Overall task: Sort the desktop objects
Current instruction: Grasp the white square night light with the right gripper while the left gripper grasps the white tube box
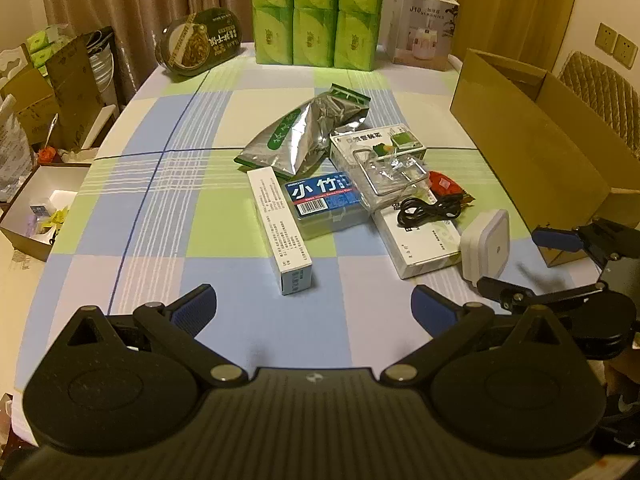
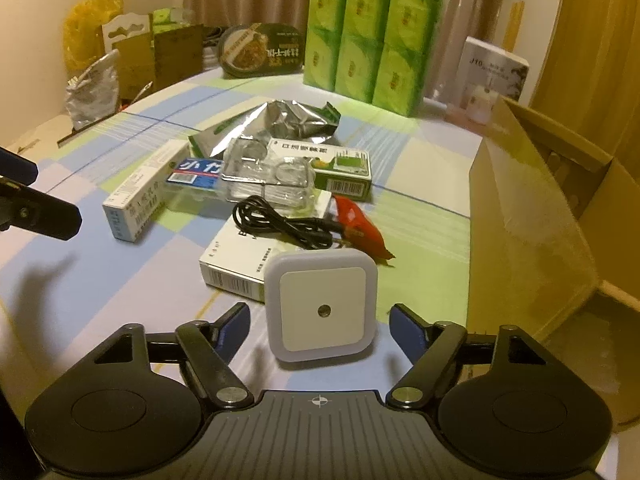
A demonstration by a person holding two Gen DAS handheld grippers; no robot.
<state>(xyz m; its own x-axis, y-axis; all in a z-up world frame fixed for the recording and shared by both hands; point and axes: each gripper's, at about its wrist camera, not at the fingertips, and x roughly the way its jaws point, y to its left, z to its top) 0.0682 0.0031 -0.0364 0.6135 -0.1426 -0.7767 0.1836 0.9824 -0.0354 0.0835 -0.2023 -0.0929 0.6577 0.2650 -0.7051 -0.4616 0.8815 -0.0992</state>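
So the right gripper (image 2: pixel 320 320) is sitting low over the checked tablecloth (image 1: pixel 248 336) with its blue-padded fingers (image 2: pixel 234 326) spread either side of a white square night light (image 2: pixel 322 306). The light stands on edge between the pads, but there's a visible gap on both sides, so nothing is pinched.

Just behind the night light lies a flat white box (image 2: pixel 232 264), with a coiled black cable (image 2: pixel 280 224) on top of it and a red snack packet (image 2: pixel 358 224) touching its far right corner. Further back is the rest of the pile: a clear plastic case (image 2: pixel 266 178), a green-and-white box (image 2: pixel 340 168), a blue-labelled toothpick box (image 1: pixel 324 204), a crumpled silver foil bag (image 1: pixel 308 132) and a long white carton (image 1: pixel 280 232) lying off to the left of the heap.

The left gripper (image 1: pixel 314 312) hangs over a bare patch of cloth near the long carton's closest end, fingers (image 1: pixel 196 308) wide apart, holding nothing.

An open cardboard box (image 1: pixel 532 148) stands at the right edge of the table, near the night light. At the far end are a stack of green tissue packs (image 1: pixel 316 16), an oval noodle bowl (image 1: pixel 200 42) tipped on its side, and a white product box (image 1: pixel 426 28).
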